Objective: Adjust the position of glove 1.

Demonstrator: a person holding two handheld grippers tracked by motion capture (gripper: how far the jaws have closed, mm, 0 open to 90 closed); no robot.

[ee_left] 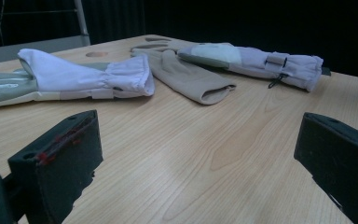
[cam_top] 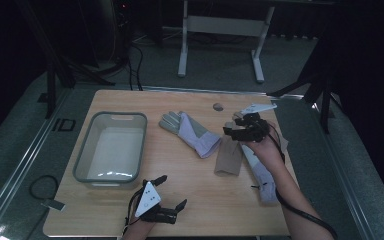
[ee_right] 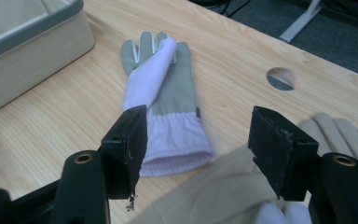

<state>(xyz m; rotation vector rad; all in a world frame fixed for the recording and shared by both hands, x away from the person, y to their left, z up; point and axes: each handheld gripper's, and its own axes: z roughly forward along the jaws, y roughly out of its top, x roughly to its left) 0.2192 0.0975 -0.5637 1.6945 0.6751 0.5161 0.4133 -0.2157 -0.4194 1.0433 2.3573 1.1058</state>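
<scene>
Three gloves lie on the wooden table (cam_top: 180, 170). A grey and lilac glove (cam_top: 190, 130) (ee_left: 79, 77) (ee_right: 165, 102) rests mid-table. A beige glove (cam_top: 229, 157) (ee_left: 186, 77) (ee_right: 214, 196) lies to its right, overlapped by a second lilac glove (cam_top: 261, 172) (ee_left: 261, 60). My right gripper (cam_top: 240, 127) (ee_right: 198, 140) hovers open just above the beige glove, its jaws wide apart with nothing between them. At the near edge my left gripper (cam_top: 170, 192) (ee_left: 200, 154) stands open above bare wood, facing the gloves.
A grey-rimmed beige tub (cam_top: 111, 146) (ee_right: 28, 32) stands on the left half of the table. A round hole (cam_top: 218, 106) (ee_right: 282, 78) is cut in the tabletop near the far edge. White desk legs (cam_top: 182, 45) stand on the floor beyond.
</scene>
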